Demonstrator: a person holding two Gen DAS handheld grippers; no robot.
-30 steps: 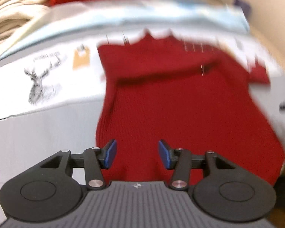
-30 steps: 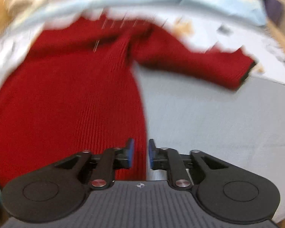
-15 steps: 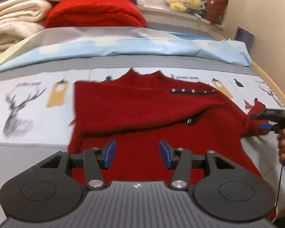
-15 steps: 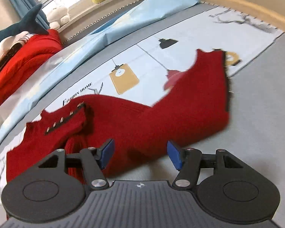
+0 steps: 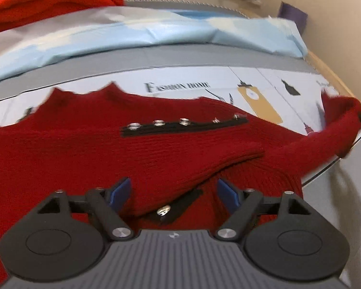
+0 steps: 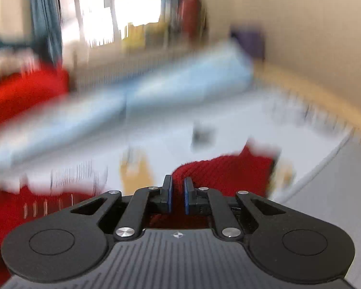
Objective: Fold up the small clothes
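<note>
On a printed bed sheet [image 5: 185,77], a red knit sweater [image 5: 84,154] lies spread, its neckline at 11 o'clock and a black button strip [image 5: 183,126] at centre. It looks soft and limp, likely to sag, so cuffs and hems seem the best holds. The right gripper [image 6: 177,193], nearly closed, pinches the sleeve [image 5: 325,142] lifted at 3 o'clock. The left gripper [image 5: 174,193] hovers wide open, empty, above the body.

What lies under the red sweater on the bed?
The red sweater lies on a printed white sheet; lettering and a yellow tag print show past its collar. Whatever is printed beneath it is covered.
</note>
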